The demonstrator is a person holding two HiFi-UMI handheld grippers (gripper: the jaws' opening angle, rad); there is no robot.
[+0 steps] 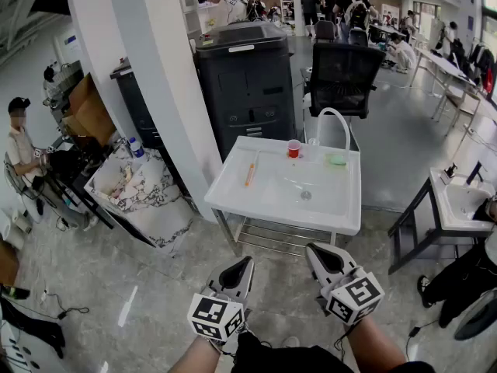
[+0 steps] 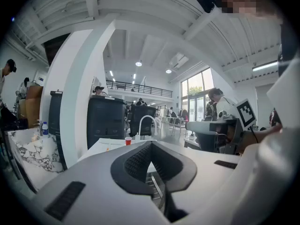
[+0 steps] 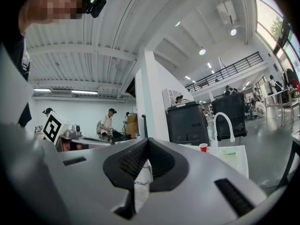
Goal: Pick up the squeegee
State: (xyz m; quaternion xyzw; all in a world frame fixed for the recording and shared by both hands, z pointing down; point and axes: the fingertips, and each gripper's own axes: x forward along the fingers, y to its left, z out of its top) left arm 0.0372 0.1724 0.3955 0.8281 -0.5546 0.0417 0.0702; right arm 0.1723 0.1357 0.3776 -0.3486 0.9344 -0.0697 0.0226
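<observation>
The squeegee (image 1: 250,174), a thin tool with an orange handle, lies on the left deck of a white sink table (image 1: 233,189). A red cup (image 1: 293,148), a green sponge (image 1: 335,159) and a white faucet (image 1: 335,121) stand along the table's far side. My left gripper (image 1: 245,263) and right gripper (image 1: 311,249) are side by side low in the head view, well short of the table, pointing toward it. Both are shut with nothing between the jaws. The left gripper view has its gripper (image 2: 150,143) in front of the red cup (image 2: 128,140). The right gripper view shows its gripper (image 3: 147,139), the cup (image 3: 203,147) and the sponge (image 3: 229,151).
A black copier (image 1: 247,84) and a black office chair (image 1: 345,76) stand behind the sink table. A white pillar (image 1: 155,76) rises at its left, beside a cloth-covered cart (image 1: 144,193). Another sink stand (image 1: 458,204) is at the right. People sit and stand around.
</observation>
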